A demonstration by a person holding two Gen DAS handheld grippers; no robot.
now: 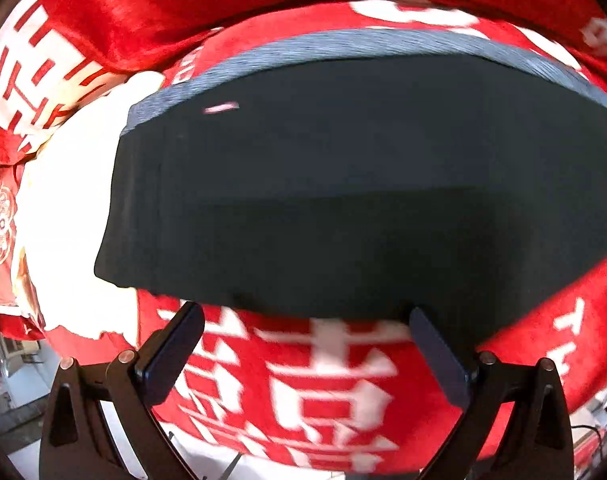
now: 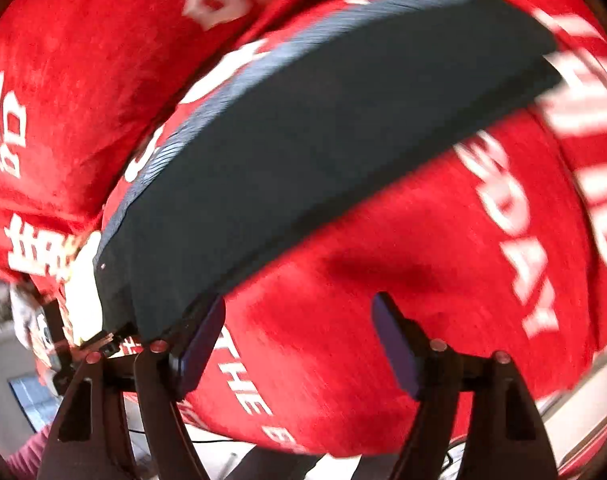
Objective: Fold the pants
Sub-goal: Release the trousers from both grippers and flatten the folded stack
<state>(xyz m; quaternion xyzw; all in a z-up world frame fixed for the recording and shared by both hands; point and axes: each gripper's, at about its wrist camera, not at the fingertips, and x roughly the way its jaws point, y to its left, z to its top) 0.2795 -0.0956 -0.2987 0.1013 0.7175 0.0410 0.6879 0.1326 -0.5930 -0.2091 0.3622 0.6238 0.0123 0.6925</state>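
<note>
Red blanket (image 1: 303, 380) with white lettering, spread as the carrying surface. Directly on it, flat: dark folded pants (image 1: 343, 184) with a grey waistband (image 1: 343, 42).

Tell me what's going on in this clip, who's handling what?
A person is folding dark pants on a red blanket printed with white characters. The pants lie in a flat folded stack, grey waistband at the far edge. Both the left hand-held gripper and the right hand-held gripper are open at the near edge, holding nothing. Both views are motion-blurred.

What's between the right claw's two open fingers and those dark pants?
Only the red printed blanket, seen in the right wrist view, lies between the right gripper and the dark pants.
</note>
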